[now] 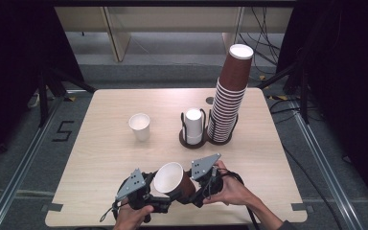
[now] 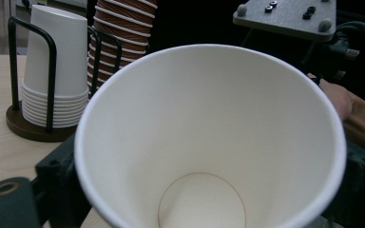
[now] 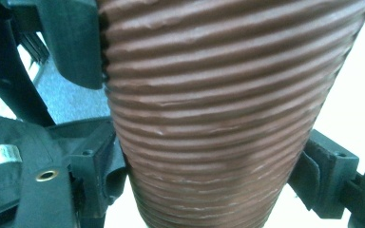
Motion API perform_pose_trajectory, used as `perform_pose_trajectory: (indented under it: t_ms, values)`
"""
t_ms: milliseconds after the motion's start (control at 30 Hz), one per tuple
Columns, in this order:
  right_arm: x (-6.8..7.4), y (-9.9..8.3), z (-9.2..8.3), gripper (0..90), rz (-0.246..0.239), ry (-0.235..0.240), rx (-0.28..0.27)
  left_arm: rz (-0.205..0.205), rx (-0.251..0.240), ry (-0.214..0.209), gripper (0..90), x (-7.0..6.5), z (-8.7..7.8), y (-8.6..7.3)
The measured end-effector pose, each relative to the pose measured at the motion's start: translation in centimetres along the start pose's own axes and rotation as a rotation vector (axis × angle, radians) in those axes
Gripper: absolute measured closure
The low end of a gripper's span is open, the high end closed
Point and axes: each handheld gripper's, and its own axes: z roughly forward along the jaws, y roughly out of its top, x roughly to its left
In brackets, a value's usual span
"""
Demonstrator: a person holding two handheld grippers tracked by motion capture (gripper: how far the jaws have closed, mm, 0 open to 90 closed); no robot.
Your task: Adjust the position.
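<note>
Where the high view looks down, we find the brown cup [image 1: 172, 179] at the table's [image 1: 100, 148] 6 o'clock edge, between the left gripper [image 1: 160, 203] and right gripper [image 1: 197, 191]. In the left gripper view, its white mouth faces us; that grip we cannot tell. In the right gripper view, both jaws clamp its ribbed wall.
</note>
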Motion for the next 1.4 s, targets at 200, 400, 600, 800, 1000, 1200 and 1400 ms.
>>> perform_pose_trajectory:
  t_ms: [200, 400, 600, 800, 1000, 1200, 1400]
  values:
    - [-0.1, -0.4, 0.1, 18.0, 0.049, 0.019, 0.007, 0.021, -0.003, 0.011, 12.4, 0.0, -0.1, 0.2]
    - [-0.6, -1.5, -1.1, 17.2, 0.082, -0.038, 0.031, 0.073, 0.026, 0.095, 13.0, 0.7, -0.9, 1.2]
    - [-1.1, -2.8, -3.1, 18.1, 0.116, -0.135, 0.05, 0.189, 0.093, 0.244, 13.0, 1.7, -1.8, 2.0]
    - [-1.2, -4.2, -4.7, 18.9, 0.158, -0.192, 0.051, 0.219, 0.13, 0.362, 13.0, 3.2, -2.8, 2.6]
    - [-1.3, -5.5, -5.8, 19.3, 0.191, -0.231, 0.07, 0.204, 0.165, 0.453, 12.9, 4.6, -3.6, 2.6]
    - [-1.4, -6.3, -6.4, 19.0, 0.207, -0.259, 0.077, 0.18, 0.168, 0.509, 12.8, 5.9, -4.3, 2.6]
    - [-1.1, -7.0, -6.9, 18.9, 0.226, -0.275, 0.088, 0.163, 0.17, 0.548, 12.8, 6.7, -4.7, 2.7]
